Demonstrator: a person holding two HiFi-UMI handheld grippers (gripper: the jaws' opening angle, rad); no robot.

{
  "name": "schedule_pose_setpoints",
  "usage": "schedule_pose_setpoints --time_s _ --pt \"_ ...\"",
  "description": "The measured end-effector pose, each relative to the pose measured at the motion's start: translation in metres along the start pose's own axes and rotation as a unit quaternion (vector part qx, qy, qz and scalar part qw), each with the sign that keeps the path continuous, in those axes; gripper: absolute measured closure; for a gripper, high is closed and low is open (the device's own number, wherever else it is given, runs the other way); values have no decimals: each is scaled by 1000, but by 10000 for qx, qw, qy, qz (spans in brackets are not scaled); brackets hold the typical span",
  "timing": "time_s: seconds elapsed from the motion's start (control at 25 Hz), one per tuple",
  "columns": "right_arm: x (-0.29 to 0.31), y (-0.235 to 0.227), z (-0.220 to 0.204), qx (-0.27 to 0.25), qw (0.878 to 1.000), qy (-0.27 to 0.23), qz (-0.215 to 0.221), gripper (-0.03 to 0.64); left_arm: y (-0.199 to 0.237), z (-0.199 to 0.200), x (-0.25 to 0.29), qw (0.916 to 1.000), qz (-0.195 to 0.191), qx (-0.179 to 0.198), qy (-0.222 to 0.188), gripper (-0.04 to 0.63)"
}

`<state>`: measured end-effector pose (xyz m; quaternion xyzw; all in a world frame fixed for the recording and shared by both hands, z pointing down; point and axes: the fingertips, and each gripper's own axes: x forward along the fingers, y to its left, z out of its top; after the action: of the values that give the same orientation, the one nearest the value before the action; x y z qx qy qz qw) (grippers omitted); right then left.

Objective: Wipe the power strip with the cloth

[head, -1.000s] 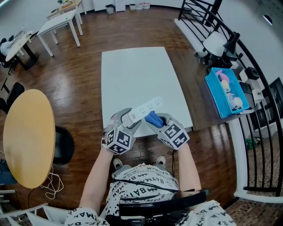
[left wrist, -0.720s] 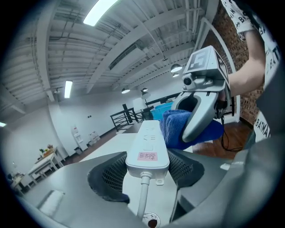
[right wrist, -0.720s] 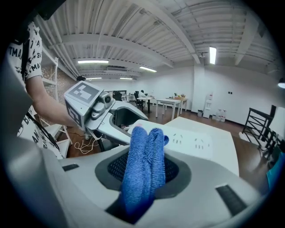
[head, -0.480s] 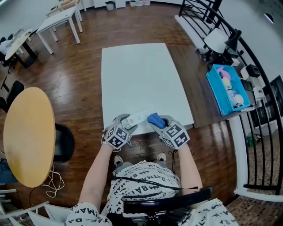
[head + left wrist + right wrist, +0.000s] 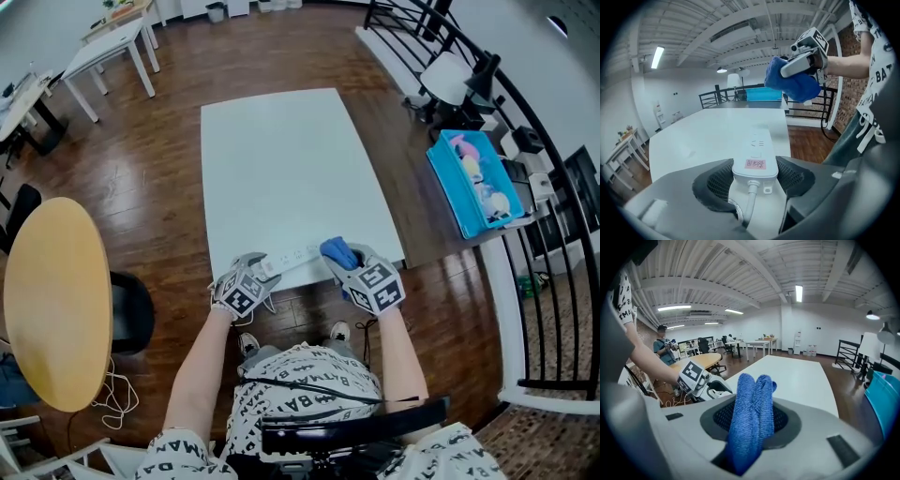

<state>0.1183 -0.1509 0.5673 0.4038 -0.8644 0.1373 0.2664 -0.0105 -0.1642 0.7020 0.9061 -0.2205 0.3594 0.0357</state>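
Left gripper [image 5: 754, 177] clamps the cord end of our white power strip [image 5: 755, 157], jaws set wide against its two sides, at the near edge of the white table [image 5: 281, 159]; the strip runs along that edge, and whether it rests on the tabletop we cannot quite tell from above. Right gripper [image 5: 752, 422] pinches a folded blue cloth [image 5: 751, 404] tight between its jaws, held above the table's near edge towards the right corner

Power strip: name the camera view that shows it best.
The left gripper view: the power strip sits centre frame, clamped in the left claw, label and cord plain. The head view shows the strip small. The right gripper view does not show it clearly.
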Motion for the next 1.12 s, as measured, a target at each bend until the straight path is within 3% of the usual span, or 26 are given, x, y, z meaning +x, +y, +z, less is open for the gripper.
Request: schedule_pose_setpoints --time_s 0.16,0.32,0.4,0.48,0.56,0.6,0.68,0.72,0.96,1.12 --pt "1 -8 -2 144 9996 -14 -228 485 3 -26 15 9987 -34 -10 503 308" --pt "2 -13 -3 212 9990 -35 -393 486 9 -30 21 9980 80 -339 521 265" --pt "4 -13 -1 229 9989 -48 -398 486 15 -26 16 9974 155 -593 377 234" --pt "5 -13 3 258 9988 -85 -400 486 25 -8 -4 9944 360 -990 -102 230" --pt "7 -13 8 354 9984 -145 -426 486 39 24 -34 9815 703 -1553 -870 253" --pt "8 -13 9 408 9980 -177 -454 486 46 39 -50 9716 934 -1815 -1196 302" --pt "12 -11 13 465 9973 -216 -517 486 60 60 -77 9551 1443 -2123 -1481 519" --pt "14 -9 14 473 9972 -228 -531 486 64 67 -86 9498 1612 -2198 -1537 585" --pt "19 6 20 559 9968 -347 -450 486 61 94 -115 9180 1704 -2932 -2055 591" --pt "20 12 15 608 9967 -362 -397 486 46 96 -107 9151 1641 -3122 -1953 591"
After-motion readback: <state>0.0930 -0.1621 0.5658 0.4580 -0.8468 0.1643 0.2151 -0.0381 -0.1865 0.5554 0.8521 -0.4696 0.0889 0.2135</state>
